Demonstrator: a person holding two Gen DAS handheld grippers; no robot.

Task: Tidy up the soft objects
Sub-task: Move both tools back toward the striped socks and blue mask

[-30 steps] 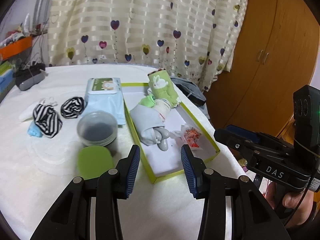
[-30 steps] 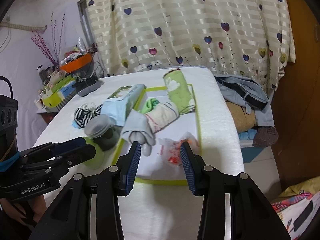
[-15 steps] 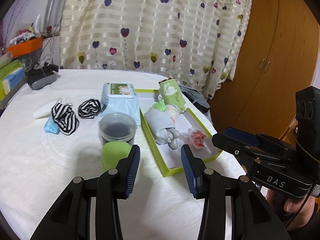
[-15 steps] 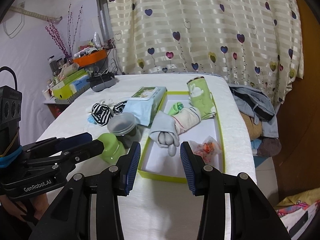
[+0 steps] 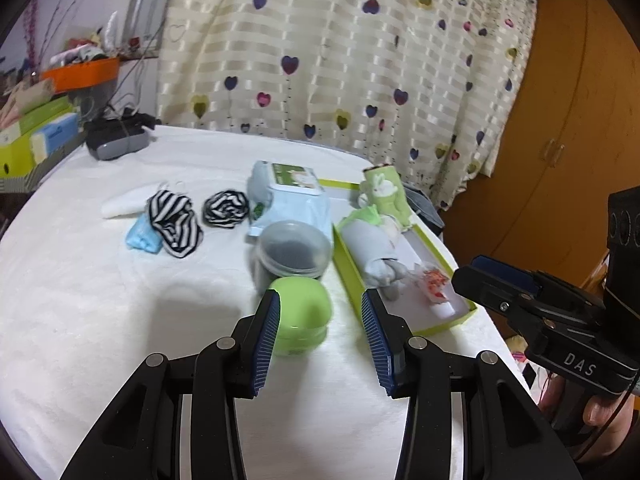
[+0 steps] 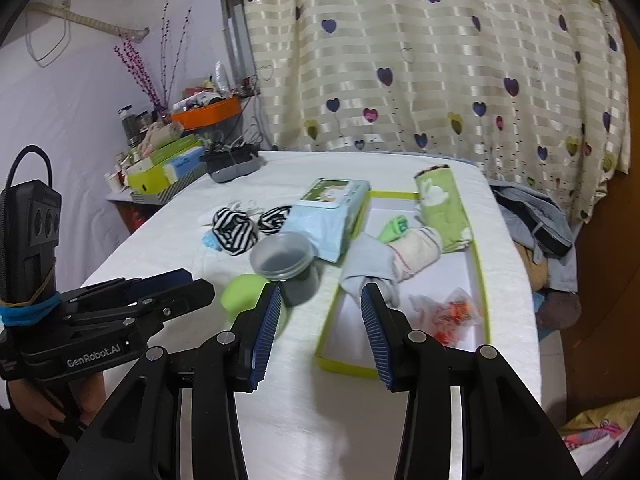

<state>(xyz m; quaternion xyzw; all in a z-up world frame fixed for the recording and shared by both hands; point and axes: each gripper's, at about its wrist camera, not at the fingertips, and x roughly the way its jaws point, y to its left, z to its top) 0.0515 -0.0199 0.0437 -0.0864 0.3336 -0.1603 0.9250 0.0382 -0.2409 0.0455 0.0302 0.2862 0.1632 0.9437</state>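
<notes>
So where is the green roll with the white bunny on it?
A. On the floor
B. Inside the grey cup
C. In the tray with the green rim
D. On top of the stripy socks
C. The bunny roll lies at the far end of the green-rimmed tray, next to the other rolled cloths, not in the grey cup or on the stripy socks.

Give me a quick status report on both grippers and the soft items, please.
Left gripper and right gripper open, empty. Rolled cloths in green tray; striped socks outside it. Green lid and jar beside tray.
</notes>
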